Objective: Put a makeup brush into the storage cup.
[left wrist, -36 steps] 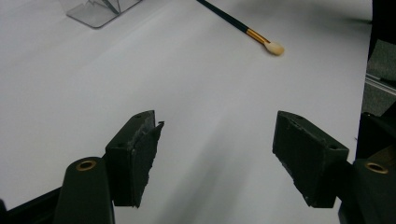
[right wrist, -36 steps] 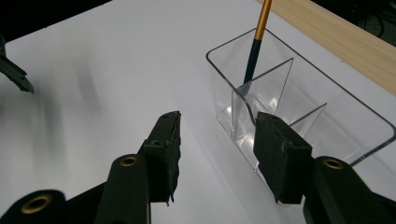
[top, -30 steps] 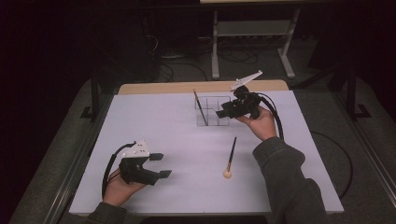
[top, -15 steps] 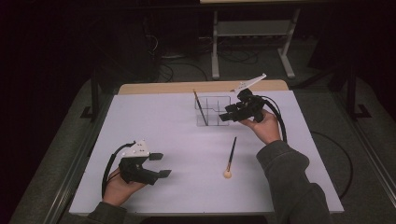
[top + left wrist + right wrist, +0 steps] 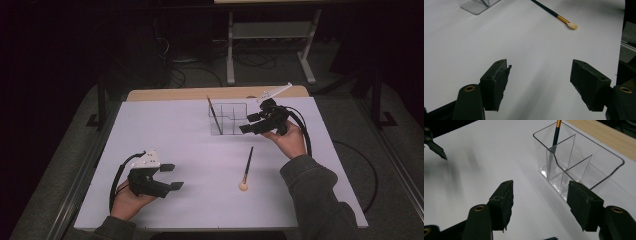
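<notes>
A clear divided organizer [image 5: 235,112] stands at the back middle of the white table, with a dark brush [image 5: 214,115] leaning in its left compartment. A second brush [image 5: 248,164] with a cream tip lies flat in front of it. My right gripper [image 5: 248,123] hovers just right of the organizer; its jaws have just been opening and nothing is between them. In the right gripper view the organizer [image 5: 604,167] and its brush [image 5: 556,135] sit beyond the right gripper [image 5: 540,205]. My left gripper [image 5: 174,176] rests open at the front left, and its own view shows the left gripper [image 5: 540,85] with the lying brush [image 5: 554,12] ahead.
A wooden strip [image 5: 200,93] borders the table's far edge. Dark floor with cables and a metal stand [image 5: 270,35] lies beyond it. A cable [image 5: 116,180] trails from the left gripper.
My right gripper has drawn slightly back and to the right of the organizer, and its jaws stand wider. The left gripper and both brushes have not moved.
</notes>
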Demonstrator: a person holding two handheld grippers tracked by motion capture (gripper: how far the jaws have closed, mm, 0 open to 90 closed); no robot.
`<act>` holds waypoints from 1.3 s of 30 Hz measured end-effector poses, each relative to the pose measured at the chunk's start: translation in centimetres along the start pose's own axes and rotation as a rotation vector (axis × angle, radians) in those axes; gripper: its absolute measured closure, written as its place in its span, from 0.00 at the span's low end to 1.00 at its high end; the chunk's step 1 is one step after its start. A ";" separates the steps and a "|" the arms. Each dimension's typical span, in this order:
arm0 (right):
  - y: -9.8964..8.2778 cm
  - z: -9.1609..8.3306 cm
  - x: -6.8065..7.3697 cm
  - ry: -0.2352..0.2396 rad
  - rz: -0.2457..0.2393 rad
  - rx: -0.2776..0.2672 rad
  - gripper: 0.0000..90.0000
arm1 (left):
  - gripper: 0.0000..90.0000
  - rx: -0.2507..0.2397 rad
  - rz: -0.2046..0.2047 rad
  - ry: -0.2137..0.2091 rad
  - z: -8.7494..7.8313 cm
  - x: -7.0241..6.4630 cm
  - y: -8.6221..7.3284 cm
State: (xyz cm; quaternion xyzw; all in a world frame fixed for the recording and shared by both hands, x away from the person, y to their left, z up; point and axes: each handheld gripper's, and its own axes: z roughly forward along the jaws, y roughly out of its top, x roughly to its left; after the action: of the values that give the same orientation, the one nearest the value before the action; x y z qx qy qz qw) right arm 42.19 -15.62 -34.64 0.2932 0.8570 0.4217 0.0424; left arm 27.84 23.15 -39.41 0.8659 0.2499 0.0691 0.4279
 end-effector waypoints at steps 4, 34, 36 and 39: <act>-0.4 -0.4 0.1 -0.007 -0.004 -0.009 0.38 | 0.33 -0.004 -0.002 0.000 0.0 0.0 0.0; -3.1 -1.1 0.6 -0.018 0.010 -0.009 0.36 | 0.33 0.008 0.009 -0.003 0.0 0.2 0.1; -3.3 -1.2 0.5 -0.019 0.010 -0.012 0.37 | 0.32 0.006 0.007 -0.004 0.0 0.2 0.1; -3.6 -1.4 0.6 -0.017 0.020 -0.013 0.36 | 0.32 0.004 0.008 -0.002 -0.1 0.2 0.1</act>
State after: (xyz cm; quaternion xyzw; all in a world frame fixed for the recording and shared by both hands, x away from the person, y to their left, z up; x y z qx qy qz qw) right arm 39.55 -18.00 -36.35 0.3051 0.8508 0.4252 0.0473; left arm 28.04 23.25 -39.33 0.8679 0.2459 0.0694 0.4260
